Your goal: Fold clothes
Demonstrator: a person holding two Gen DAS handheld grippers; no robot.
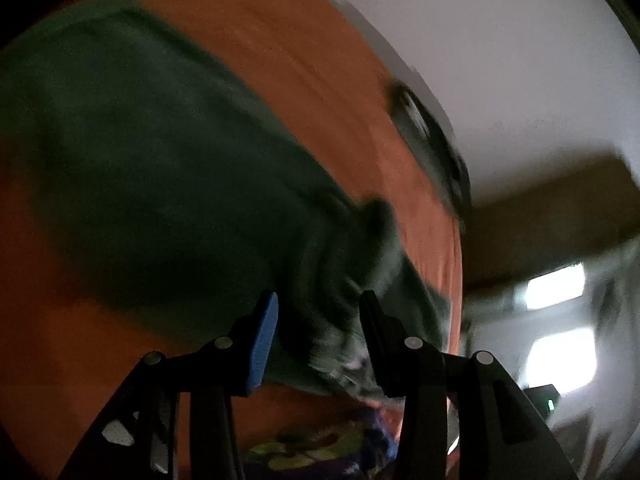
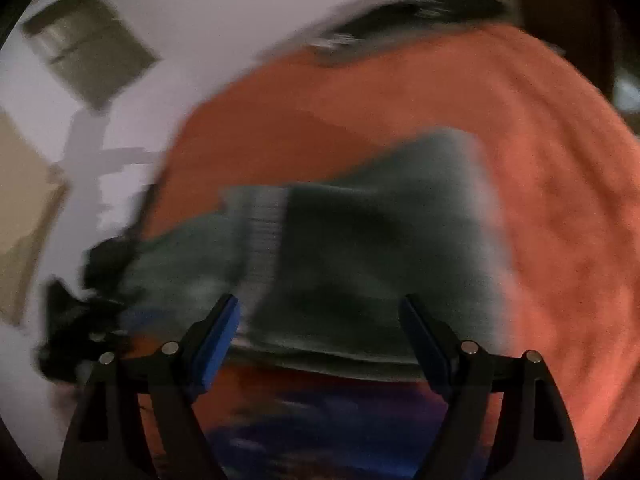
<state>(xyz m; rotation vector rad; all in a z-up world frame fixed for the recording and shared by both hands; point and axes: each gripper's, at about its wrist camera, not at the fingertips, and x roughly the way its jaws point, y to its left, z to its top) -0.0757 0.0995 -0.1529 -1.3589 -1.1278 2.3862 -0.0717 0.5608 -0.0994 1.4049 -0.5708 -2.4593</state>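
A dark green garment (image 1: 140,140) lies spread on an orange bedsheet (image 1: 280,40). Both views are blurred by motion. My left gripper (image 1: 320,320) sits at the garment's near corner. A bunched, wrinkled fold of the green cloth is gathered between its blue pad (image 1: 264,340) and the dark finger opposite, and creases run towards it. In the right wrist view the green garment (image 2: 360,240) lies flat on the orange sheet (image 2: 540,160). My right gripper (image 2: 320,304) hangs just above its near edge, jaws wide apart and nothing between the pads.
A dark object (image 1: 424,128) lies at the bed's far edge by the white wall, and it is the dark object (image 2: 420,4) in the right wrist view. A colourful patterned cloth (image 1: 312,444) lies nearest me. Brown furniture (image 1: 560,220) and bright windows (image 1: 556,288) stand beyond the bed.
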